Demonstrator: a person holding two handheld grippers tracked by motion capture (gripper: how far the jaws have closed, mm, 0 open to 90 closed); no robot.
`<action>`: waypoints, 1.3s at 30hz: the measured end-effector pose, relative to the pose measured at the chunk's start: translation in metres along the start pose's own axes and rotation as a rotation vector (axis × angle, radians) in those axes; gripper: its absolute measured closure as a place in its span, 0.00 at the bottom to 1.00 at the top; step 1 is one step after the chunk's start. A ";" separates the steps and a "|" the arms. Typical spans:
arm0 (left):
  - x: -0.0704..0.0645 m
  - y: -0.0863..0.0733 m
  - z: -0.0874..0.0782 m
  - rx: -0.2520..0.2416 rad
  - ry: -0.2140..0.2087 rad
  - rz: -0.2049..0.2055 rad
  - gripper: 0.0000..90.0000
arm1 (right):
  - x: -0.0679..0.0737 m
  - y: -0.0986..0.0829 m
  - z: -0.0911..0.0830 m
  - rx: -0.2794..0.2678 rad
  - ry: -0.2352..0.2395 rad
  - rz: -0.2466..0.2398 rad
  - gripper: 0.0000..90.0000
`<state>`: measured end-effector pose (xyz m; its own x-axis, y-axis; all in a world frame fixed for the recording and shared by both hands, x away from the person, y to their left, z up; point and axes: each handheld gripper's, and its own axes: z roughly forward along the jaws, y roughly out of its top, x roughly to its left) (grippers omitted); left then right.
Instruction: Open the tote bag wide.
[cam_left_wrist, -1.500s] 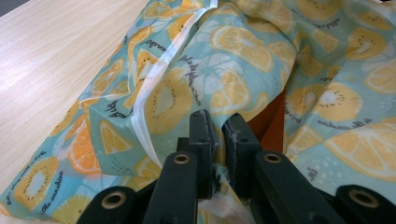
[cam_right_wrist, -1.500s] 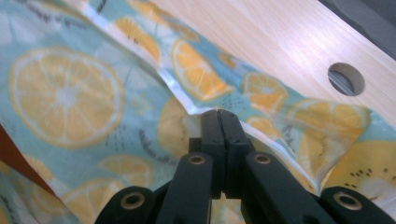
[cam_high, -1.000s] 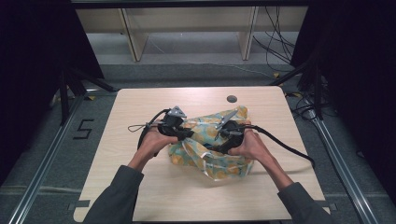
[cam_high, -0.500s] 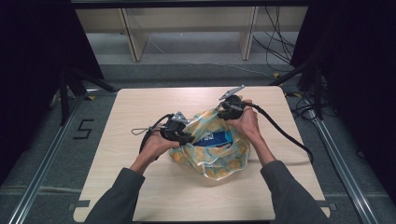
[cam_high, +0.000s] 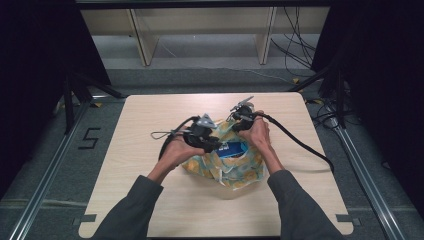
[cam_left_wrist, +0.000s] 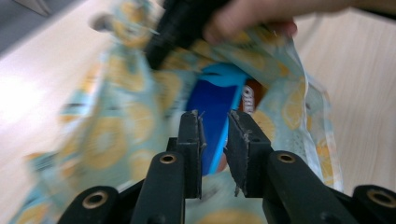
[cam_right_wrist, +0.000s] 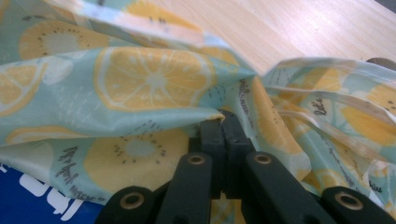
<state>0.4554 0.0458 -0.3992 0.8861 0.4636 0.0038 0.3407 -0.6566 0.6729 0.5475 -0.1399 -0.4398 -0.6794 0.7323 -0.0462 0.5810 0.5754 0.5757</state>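
Note:
A lemon-print plastic bag (cam_high: 235, 170) lies mid-table with its mouth pulled open. Inside it rests a blue packet (cam_high: 232, 149). My right gripper (cam_high: 235, 125) is at the bag's far edge; in the right gripper view it (cam_right_wrist: 223, 122) is shut on a fold of the bag (cam_right_wrist: 149, 79), with a corner of the blue packet (cam_right_wrist: 28, 196) low at the left. My left gripper (cam_high: 215, 142) sits at the bag's left rim. In its own view the left gripper (cam_left_wrist: 214, 119) is open by a narrow gap and points at the blue packet (cam_left_wrist: 212, 98) inside the bag (cam_left_wrist: 107, 140).
The light wooden table (cam_high: 150, 115) has bare surface all around the bag. Black cables trail from both grippers, one across the table's right side (cam_high: 300, 145). Beside the blue packet an orange-brown packet edge (cam_left_wrist: 252, 95) peeks out. Dark floor and rails surround the table.
My right gripper has moved from the bag's near right side to its far edge, pulling the fabric up. The mouth opened and the blue packet came into sight. The left gripper barely shifted.

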 end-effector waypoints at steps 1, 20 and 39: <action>0.002 -0.001 0.010 0.033 -0.002 -0.030 0.83 | -0.001 0.000 0.000 -0.010 -0.002 -0.012 1.00; 0.003 -0.058 -0.002 0.235 0.017 -0.002 0.91 | -0.005 0.001 -0.007 0.001 -0.004 0.023 0.96; 0.029 -0.016 0.027 0.121 0.067 -0.166 0.70 | 0.050 -0.031 -0.088 -0.072 0.316 -0.066 0.58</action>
<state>0.4844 0.0540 -0.4299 0.7931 0.6072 -0.0484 0.5195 -0.6328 0.5742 0.4563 -0.1529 -0.3876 -0.8264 0.5388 0.1633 0.5055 0.5825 0.6365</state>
